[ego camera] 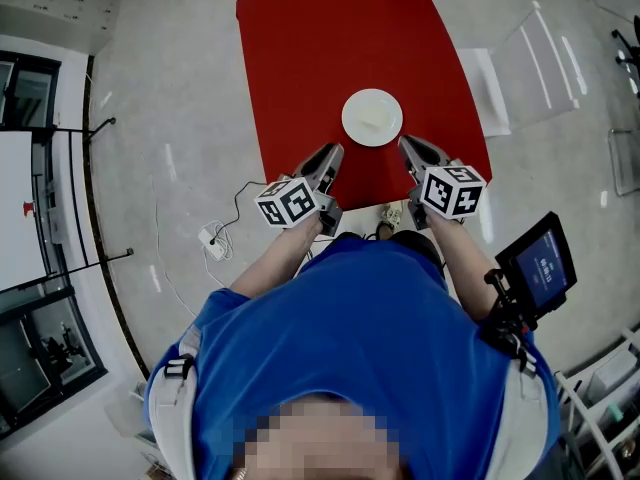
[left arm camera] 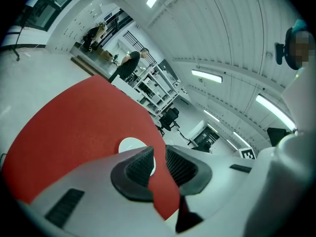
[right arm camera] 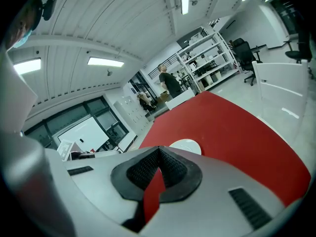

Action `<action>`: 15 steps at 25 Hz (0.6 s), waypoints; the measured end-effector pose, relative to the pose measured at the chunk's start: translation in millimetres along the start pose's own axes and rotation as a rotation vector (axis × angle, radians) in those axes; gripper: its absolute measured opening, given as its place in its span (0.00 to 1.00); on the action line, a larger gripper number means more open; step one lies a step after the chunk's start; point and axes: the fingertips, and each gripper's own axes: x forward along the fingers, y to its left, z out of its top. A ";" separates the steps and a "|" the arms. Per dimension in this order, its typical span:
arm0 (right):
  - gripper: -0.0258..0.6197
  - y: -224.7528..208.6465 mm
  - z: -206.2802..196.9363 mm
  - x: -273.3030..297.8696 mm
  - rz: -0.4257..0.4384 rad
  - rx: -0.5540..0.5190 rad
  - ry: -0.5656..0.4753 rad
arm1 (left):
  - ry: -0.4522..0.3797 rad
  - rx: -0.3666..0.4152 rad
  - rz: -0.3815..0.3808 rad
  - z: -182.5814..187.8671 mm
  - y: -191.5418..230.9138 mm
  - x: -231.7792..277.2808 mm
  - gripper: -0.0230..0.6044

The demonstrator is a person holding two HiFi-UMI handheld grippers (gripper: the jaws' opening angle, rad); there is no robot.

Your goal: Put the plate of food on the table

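plate (ego camera: 372, 117) on red desk (ego camera: 320, 48)
left hand-held gripper (ego camera: 332, 152) slightly open, right hand-held gripper (ego camera: 406, 144) seemingly shut, both empty

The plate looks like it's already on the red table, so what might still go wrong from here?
The plate sits just ahead of the left gripper and right gripper; a careless swing might nudge it across the table. Also, a plug strip lies on the floor by the person's left side, which might catch a foot.
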 end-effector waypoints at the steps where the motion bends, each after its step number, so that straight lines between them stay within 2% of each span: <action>1: 0.04 0.7 2.4 0.7 0.000 -0.003 -0.004 | -0.008 0.000 -0.010 2.7 -1.3 0.6 0.16; 7: 0.04 3.3 10.7 5.2 0.012 -0.030 -0.017 | -0.044 0.024 -0.035 13.7 -3.2 5.9 0.06; 15: 0.04 -0.6 14.3 6.5 0.006 -0.033 -0.042 | -0.025 0.034 -0.067 11.5 -3.9 14.7 0.05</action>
